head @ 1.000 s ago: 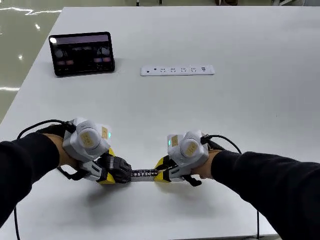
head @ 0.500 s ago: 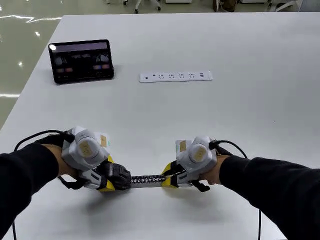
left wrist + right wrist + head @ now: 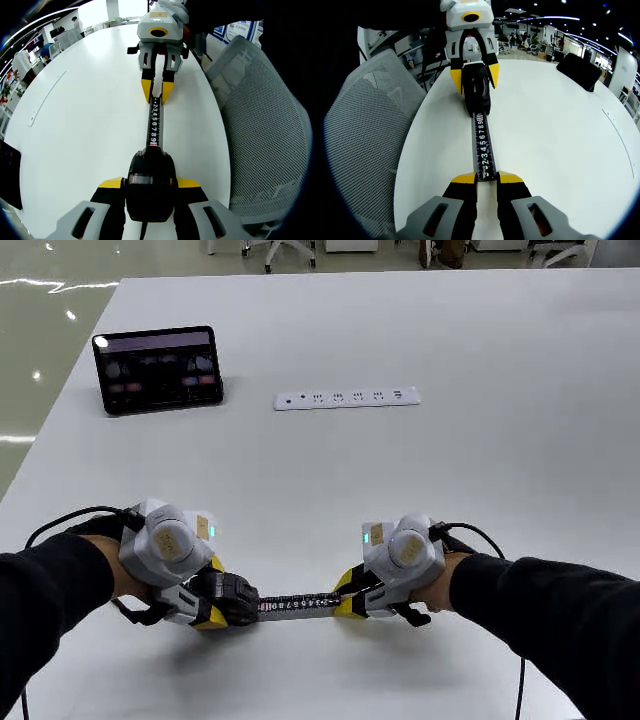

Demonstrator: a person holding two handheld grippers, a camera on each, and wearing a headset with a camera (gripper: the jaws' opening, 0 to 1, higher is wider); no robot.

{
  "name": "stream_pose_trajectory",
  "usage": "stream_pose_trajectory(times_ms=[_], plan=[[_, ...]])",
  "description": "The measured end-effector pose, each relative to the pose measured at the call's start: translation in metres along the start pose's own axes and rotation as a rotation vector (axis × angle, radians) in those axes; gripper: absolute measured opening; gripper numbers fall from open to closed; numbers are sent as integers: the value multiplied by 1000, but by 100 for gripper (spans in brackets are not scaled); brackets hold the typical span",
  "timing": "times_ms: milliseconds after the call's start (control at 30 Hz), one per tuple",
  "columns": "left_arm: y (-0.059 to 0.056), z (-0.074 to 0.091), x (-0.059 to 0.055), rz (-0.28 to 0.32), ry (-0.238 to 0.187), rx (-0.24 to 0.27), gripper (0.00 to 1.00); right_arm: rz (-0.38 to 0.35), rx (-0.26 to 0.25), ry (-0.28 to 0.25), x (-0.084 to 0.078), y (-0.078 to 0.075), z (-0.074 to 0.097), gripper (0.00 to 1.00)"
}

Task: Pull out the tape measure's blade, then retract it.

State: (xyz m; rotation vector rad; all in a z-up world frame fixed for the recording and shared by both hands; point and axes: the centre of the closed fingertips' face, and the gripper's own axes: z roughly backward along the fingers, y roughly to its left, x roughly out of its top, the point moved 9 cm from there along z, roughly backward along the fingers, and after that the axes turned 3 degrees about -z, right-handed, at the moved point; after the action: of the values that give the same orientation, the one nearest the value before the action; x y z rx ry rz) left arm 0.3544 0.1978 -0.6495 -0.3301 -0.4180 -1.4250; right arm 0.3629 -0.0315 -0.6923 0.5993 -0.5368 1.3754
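My left gripper [image 3: 222, 602] is closed narrow around the black tape measure [image 3: 234, 596], 1 yellow-tipped jaw on each flank of its case. In the left gripper view the case [image 3: 150, 186] sits snug between those 2 jaws, its mouth pointing away from me along the table [image 3: 470, 440]. The tape measure is close to the table's near edge, a little left of that edge's middle.

My right gripper [image 3: 347, 598] is pinched nearly closed on the free end of the blade [image 3: 298, 603]. In the right gripper view the 2 yellow tips [image 3: 487, 178] meet on either side of the blade's end, with just the strip's width between them. The blade runs straight and low over the tabletop from the case to those tips, roughly parallel to the near edge. Its printed figures read up to 9 along the exposed stretch, and a red mark sits right at the case's mouth.

The 2 grippers face each other nose to nose, apart, joined by the blade alone.

Toward the far left corner a dark tablet [image 3: 157, 368] stands propped with its screen lit. A white power strip [image 3: 346, 397] lies flat to its right, well apart from my tools. A grey mesh chair back [image 3: 260, 125] shows beyond the table's near edge.
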Motion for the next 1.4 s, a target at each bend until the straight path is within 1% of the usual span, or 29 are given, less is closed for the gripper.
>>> stream_pose_trajectory(times_ms=[367,1400], plan=[[0,0,0,4,-2,0,33,-12,-15,0,-9,-2,9,9],[-5,2,1,20,-10,16,33,-41,-27,-1,-26,-3,24,9]])
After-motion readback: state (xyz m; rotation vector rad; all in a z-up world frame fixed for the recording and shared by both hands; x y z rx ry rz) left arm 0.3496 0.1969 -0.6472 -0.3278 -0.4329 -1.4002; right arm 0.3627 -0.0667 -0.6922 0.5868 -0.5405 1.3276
